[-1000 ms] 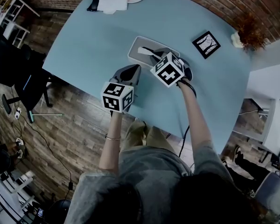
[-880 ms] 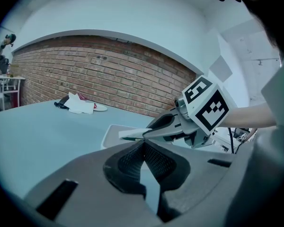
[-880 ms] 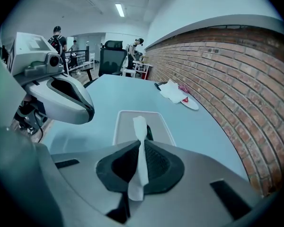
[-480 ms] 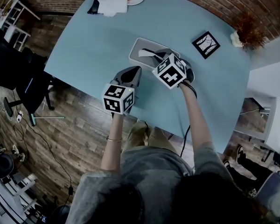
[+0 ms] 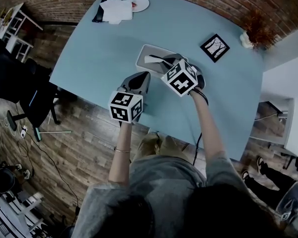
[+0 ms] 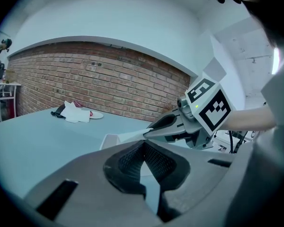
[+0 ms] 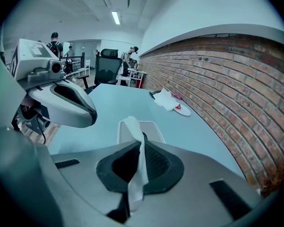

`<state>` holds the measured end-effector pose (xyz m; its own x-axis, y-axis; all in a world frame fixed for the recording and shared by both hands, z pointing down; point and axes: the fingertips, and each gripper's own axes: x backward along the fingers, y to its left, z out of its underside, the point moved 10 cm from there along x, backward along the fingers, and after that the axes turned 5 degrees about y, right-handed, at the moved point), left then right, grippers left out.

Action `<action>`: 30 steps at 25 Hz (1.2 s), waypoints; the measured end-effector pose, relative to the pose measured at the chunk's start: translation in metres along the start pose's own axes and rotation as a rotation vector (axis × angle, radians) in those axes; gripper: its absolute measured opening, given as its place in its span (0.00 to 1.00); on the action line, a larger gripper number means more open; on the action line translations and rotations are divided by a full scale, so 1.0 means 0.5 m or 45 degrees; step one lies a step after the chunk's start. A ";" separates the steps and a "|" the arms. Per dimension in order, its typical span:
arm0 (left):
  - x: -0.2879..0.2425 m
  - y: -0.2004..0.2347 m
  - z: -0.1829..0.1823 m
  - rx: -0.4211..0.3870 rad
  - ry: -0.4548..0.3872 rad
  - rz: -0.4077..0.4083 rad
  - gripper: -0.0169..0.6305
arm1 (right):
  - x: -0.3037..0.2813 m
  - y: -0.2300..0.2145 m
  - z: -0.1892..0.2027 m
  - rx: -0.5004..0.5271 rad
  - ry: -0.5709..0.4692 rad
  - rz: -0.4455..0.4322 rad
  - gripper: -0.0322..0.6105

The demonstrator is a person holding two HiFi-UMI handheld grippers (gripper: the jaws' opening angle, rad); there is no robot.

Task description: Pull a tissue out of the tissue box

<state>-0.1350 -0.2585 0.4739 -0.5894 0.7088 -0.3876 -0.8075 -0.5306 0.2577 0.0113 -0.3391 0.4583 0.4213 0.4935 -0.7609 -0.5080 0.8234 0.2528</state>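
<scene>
A person seated at a pale blue worktop [image 5: 104,48] works two hand-held tools over a light grey tissue box [image 5: 145,51] near the centre of the head view. The right tool [image 7: 143,141] is clamped on a white tissue [image 7: 132,126], which rises in a narrow strip from the box and then runs down between the pads. Its lower end disappears into the tool body. The box's opening is hidden behind those jaws, and in the head view the right tool's marker cube covers the box's near side.

The left tool [image 6: 144,143], lower left of the box and off it, has its jaws together at the tips with nothing between them. In its own view its body blocks all but a corner of the box.

At the upper left edge of the worktop lie a white cloth [image 5: 116,10] and a plate [image 5: 138,4] with something red, too small to identify. A framed picture [image 5: 214,47] sits to the upper right.
</scene>
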 end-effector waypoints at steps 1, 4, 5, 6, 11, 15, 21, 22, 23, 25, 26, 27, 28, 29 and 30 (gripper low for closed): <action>0.002 -0.002 -0.002 -0.004 -0.004 0.001 0.03 | 0.004 0.001 -0.001 -0.003 -0.006 0.002 0.05; 0.008 -0.007 -0.007 -0.015 -0.017 0.005 0.03 | 0.018 0.002 -0.005 -0.013 -0.027 0.012 0.05; 0.010 -0.010 -0.009 -0.019 -0.021 0.007 0.03 | 0.023 0.003 -0.006 -0.016 -0.034 0.015 0.05; 0.013 -0.012 -0.010 -0.022 -0.025 0.009 0.03 | 0.029 0.003 -0.007 -0.020 -0.042 0.019 0.05; 0.026 -0.027 -0.019 -0.044 -0.043 0.021 0.03 | 0.057 0.007 -0.009 -0.032 -0.068 0.040 0.05; 0.038 -0.042 -0.030 -0.069 -0.064 0.033 0.03 | 0.081 0.011 -0.002 -0.055 -0.092 0.068 0.05; 0.051 -0.067 -0.045 -0.113 -0.090 0.057 0.03 | 0.117 0.016 0.012 -0.097 -0.132 0.106 0.05; 0.052 -0.071 -0.047 -0.120 -0.094 0.061 0.03 | 0.123 0.017 0.013 -0.101 -0.141 0.110 0.05; 0.054 -0.076 -0.049 -0.126 -0.096 0.065 0.03 | 0.130 0.018 0.014 -0.101 -0.148 0.114 0.05; 0.057 -0.084 -0.052 -0.137 -0.102 0.073 0.03 | 0.142 0.018 0.014 -0.106 -0.166 0.121 0.05; 0.058 -0.088 -0.053 -0.141 -0.105 0.078 0.03 | 0.148 0.019 0.016 -0.113 -0.177 0.123 0.05; 0.059 -0.092 -0.054 -0.145 -0.107 0.082 0.03 | 0.154 0.019 0.017 -0.122 -0.190 0.125 0.05; 0.059 -0.095 -0.054 -0.147 -0.109 0.086 0.03 | 0.159 0.020 0.018 -0.131 -0.203 0.126 0.05; 0.060 -0.098 -0.054 -0.148 -0.110 0.091 0.03 | 0.165 0.021 0.019 -0.139 -0.215 0.127 0.05; 0.060 -0.102 -0.054 -0.150 -0.111 0.095 0.03 | 0.171 0.023 0.019 -0.145 -0.228 0.127 0.05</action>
<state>-0.1110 -0.2227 0.4252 -0.6515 0.7005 -0.2914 -0.7563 -0.6303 0.1755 0.0486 -0.2850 0.4019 0.4861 0.6214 -0.6145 -0.6311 0.7360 0.2449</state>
